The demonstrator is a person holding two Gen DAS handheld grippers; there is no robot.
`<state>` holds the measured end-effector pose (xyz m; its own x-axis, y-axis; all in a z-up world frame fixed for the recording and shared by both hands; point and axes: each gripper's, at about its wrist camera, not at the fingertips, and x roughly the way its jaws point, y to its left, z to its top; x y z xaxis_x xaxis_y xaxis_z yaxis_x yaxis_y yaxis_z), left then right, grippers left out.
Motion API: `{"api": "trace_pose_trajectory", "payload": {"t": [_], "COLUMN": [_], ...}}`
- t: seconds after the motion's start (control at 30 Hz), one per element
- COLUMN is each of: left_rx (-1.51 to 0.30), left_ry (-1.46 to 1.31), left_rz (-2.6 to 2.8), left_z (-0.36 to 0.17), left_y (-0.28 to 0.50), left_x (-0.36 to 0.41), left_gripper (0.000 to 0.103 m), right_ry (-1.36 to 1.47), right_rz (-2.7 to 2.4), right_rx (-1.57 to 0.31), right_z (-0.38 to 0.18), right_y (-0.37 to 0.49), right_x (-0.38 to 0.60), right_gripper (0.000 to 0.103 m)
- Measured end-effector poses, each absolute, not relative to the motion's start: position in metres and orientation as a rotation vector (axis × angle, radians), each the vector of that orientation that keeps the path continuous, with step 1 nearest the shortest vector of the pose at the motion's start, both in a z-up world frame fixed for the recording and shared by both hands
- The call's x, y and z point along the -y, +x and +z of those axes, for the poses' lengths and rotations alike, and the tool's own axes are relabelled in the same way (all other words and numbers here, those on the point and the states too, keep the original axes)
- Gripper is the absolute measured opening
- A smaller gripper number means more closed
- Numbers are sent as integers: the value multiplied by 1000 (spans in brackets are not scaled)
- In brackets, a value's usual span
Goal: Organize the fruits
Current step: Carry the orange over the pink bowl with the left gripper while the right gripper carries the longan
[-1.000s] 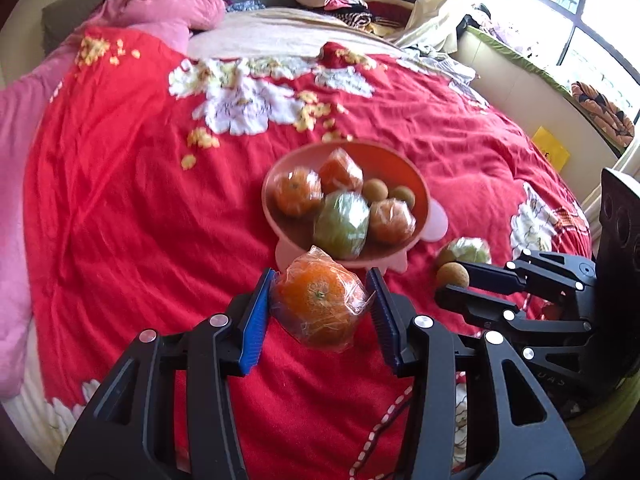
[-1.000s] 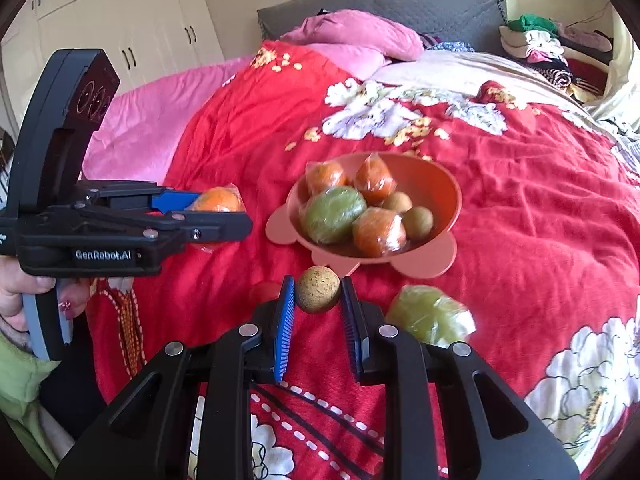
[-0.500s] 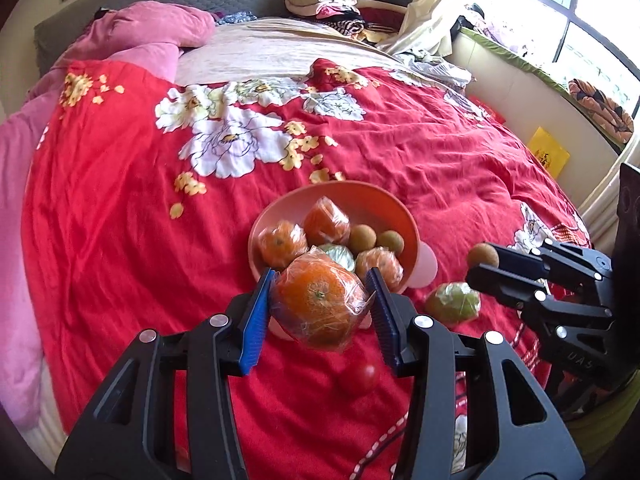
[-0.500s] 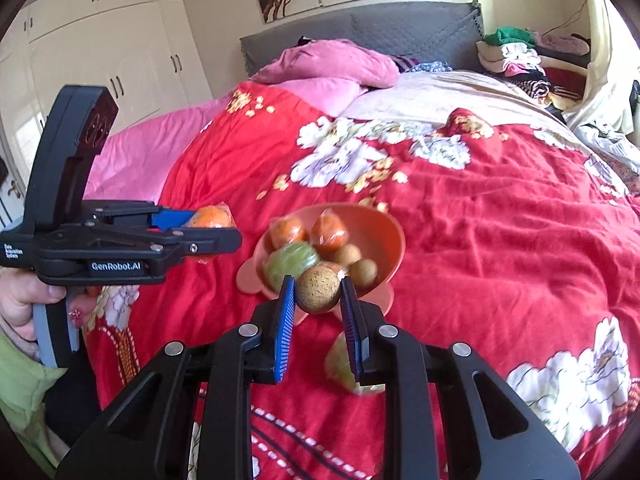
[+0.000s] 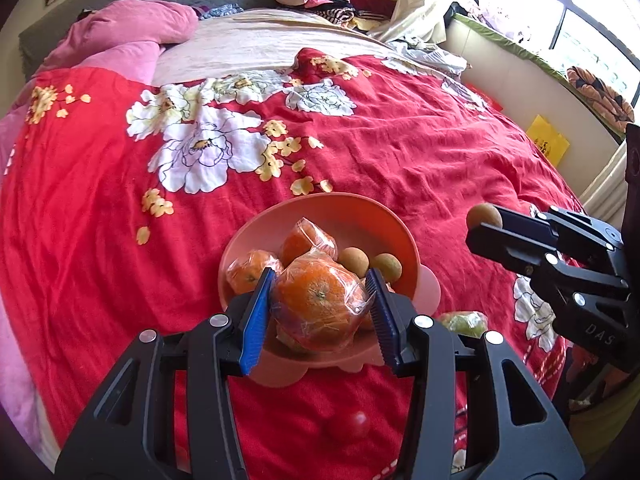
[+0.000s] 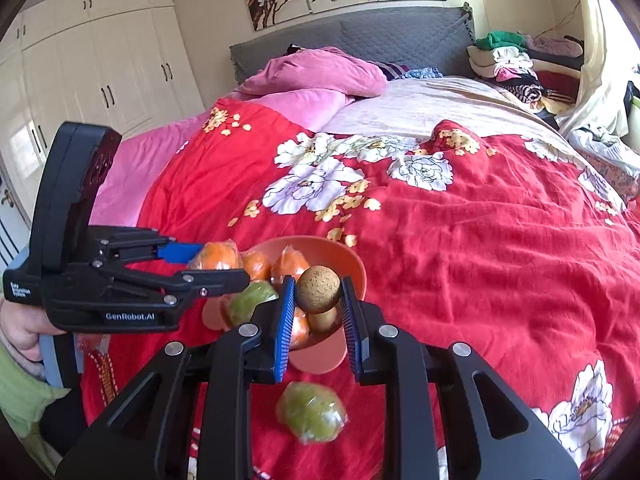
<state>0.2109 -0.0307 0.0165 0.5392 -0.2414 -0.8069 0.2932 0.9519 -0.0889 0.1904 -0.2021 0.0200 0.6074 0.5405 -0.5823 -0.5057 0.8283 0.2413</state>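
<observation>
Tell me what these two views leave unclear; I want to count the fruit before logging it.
- Bowl contents: left wrist view, the held orange covers the near fruit; right wrist view, the held brown fruit and fingers cover others.
- Green fruit on the bed: left view, half behind a finger.
- Small red fruit: left view, blurred.

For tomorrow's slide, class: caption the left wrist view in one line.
Left gripper clamps a wrapped orange above the pink bowl, right gripper alongside holding a small brown fruit.
</observation>
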Motion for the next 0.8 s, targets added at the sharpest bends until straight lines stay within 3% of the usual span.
{"api": "trace_pose_trajectory", "payload": {"t": [0.6, 0.8], "left_rx": [-983, -968], "left_ry": [12, 0], "left_rz": [-329, -326], "left_z": [-3, 1], "left_y": [234, 235], "left_x": [26, 21], "left_gripper": [39, 48], "right_ry": [29, 8], "right_rz": [621, 631], "right_rx": [-754, -784], "right_z": [1, -9], "right_y": [221, 230], "right_x": [191, 182], "right_gripper": [22, 22]}}
